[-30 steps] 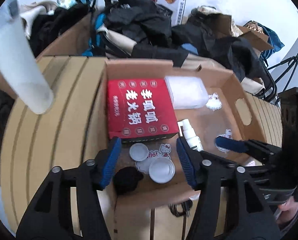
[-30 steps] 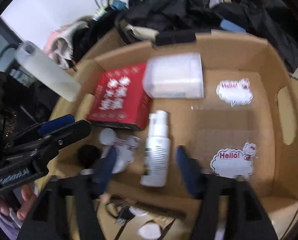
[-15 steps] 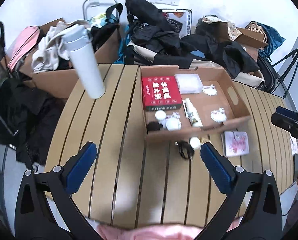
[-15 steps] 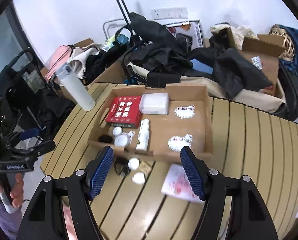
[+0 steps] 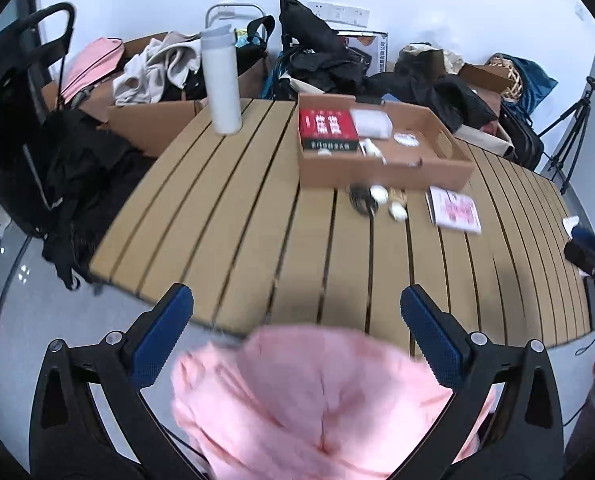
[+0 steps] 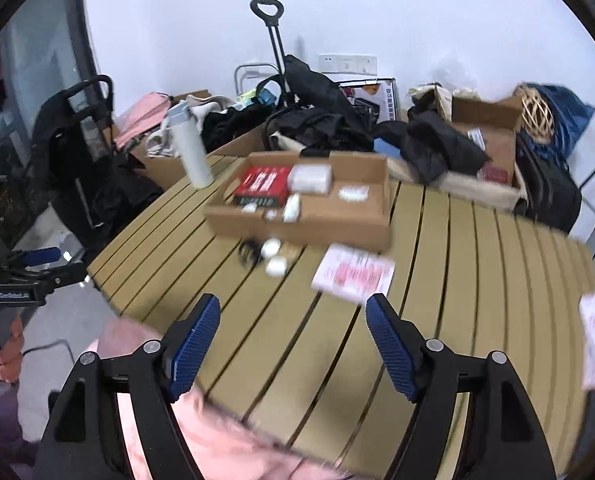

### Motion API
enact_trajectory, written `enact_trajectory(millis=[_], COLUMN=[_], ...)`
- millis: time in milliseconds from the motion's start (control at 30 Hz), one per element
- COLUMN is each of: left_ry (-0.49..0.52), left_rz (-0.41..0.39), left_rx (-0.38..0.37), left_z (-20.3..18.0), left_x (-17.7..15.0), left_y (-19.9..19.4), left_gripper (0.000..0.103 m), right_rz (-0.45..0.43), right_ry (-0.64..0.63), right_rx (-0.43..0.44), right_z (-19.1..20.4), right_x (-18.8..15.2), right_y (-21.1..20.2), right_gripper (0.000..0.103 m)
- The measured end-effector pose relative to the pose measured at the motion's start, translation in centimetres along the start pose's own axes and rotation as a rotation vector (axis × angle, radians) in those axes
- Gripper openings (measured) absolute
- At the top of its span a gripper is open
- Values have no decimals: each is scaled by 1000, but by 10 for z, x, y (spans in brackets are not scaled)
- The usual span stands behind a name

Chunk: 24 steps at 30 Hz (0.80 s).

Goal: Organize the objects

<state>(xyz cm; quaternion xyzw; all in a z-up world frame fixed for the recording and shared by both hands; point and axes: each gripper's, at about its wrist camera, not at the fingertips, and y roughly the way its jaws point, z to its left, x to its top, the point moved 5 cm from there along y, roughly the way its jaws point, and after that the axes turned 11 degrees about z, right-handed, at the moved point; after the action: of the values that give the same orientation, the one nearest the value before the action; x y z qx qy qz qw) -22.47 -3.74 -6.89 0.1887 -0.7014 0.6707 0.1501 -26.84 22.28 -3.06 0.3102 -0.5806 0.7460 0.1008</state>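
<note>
While left gripper [image 5: 296, 338] gapes | only right view shows hand [image 6: 7, 356]

The right gripper [image 6: 293, 344], blue-padded jaws spread wide and empty, hangs over the near edge of a slatted wooden table [image 6: 477, 264]. Farther back sits a shallow cardboard tray [image 6: 337, 224] holding a red box [image 6: 262, 186]; a white cylindrical flask [image 6: 189, 146] stands just left of it.

A tan slatted table [image 5: 237, 216] with dark gaps bears a brown cardboard tray [image 5: 381, 168]. Inside, far left, lies a red box [image 5: 327, 124] with white lettering. The near booklet [image 6: 353, 272] looks pink-and-white, though blurred. Far left stands a white bottle [image 5: 220, 80].
</note>
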Motion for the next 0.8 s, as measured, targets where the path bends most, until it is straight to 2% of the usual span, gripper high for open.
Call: enact_trajectory(millis=[67, 133, 200, 267, 400, 467, 533, 633, 700, 800], left_ry=[-9, -15, -6, -15, 0, 8, 12, 17, 2, -19], left_rz=[-16, -1, 37, 36, 18, 23, 35, 51, 62, 56], left_rx=[-27, -49, -35, -21, -48, -47, -49, -44, -29, -27], left_z=[-2, -5, -8, -8, -15, -16, -16, -14, -11, -6], left_x=[-20, -32, -33, -30, -23, -21, -16, -7, 2, 21], left_y=[2, 12, 25, 31, 40, 47, 56, 71, 81, 94], left_gripper=[103, 103, 103, 103, 103, 103, 103, 103, 103, 103], right_rz=[-13, 10, 61, 98, 27, 62, 76, 101, 116, 148], right_ry=[31, 60, 65, 69, 91, 72, 57, 31, 14, -6], right_rx=[34, 32, 40, 39, 9, 46, 90, 126, 137, 112], right_z=[5, 6, 4, -1, -9, -6, -1, 8, 12, 16], right_x=[-38, -62, -75, -76, -59, -49, -40, -17, 4, 27], right_y=[5, 17, 31, 40, 33, 48, 64, 100, 135, 182], right_gripper=[79, 79, 79, 79, 79, 78, 69, 60, 58, 51])
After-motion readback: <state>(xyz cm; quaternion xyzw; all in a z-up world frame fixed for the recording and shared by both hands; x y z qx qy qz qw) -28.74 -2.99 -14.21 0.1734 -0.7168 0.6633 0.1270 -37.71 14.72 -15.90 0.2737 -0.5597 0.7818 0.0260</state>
